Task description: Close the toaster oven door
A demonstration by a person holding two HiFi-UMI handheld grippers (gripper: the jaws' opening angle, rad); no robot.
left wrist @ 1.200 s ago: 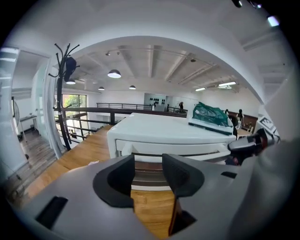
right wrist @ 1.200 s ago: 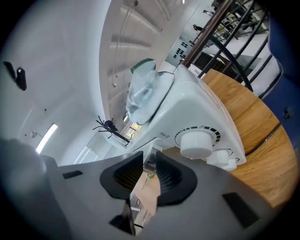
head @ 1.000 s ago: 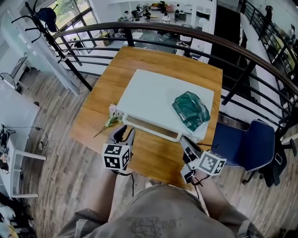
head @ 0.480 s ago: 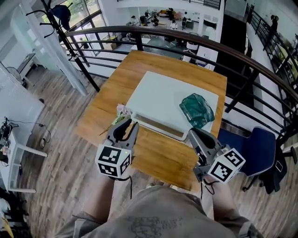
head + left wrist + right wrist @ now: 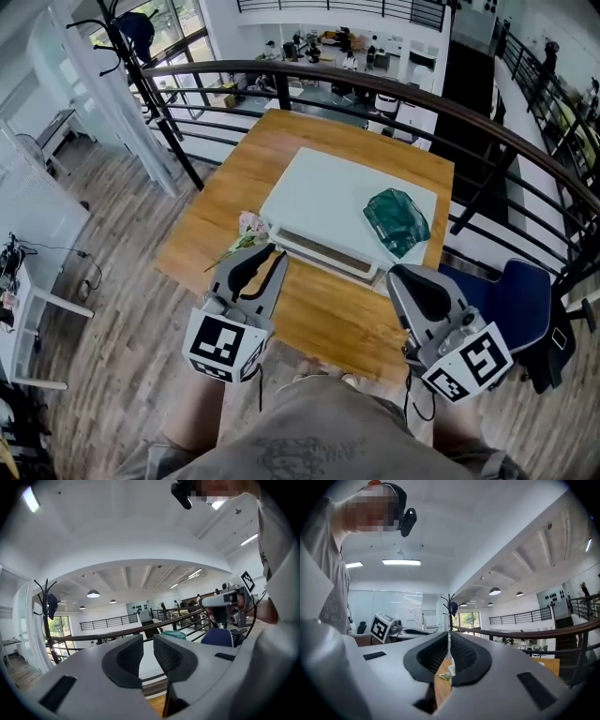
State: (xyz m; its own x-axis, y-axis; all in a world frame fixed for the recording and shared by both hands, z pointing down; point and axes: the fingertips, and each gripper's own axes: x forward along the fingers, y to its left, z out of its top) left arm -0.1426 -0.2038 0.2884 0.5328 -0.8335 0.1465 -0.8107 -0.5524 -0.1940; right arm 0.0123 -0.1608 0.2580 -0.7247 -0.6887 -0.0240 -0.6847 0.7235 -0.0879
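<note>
left gripper [image 5: 147, 644] jaws closing, narrow gap, nothing between them. right gripper [image 5: 448, 641] jaws together, empty. both hover over the near edge of the surface [image 5: 323, 314], apart from the toaster oven [image 5: 328, 192]. the oven is a white box mid-surface, front toward the person. door [image 5: 323, 253] looks upright against the body, so closing seems done, though a small crack can't be ruled out. next move, if any: nudge the door's top edge to check. green crumpled thing [image 5: 396, 220] on the oven top, flower [image 5: 246, 230] just beside its left corner.

Bare desk [image 5: 319, 319] is lying open before the toaster oven [image 5: 330, 195]; a flower [image 5: 249, 227] is crowding its left corner.
</note>
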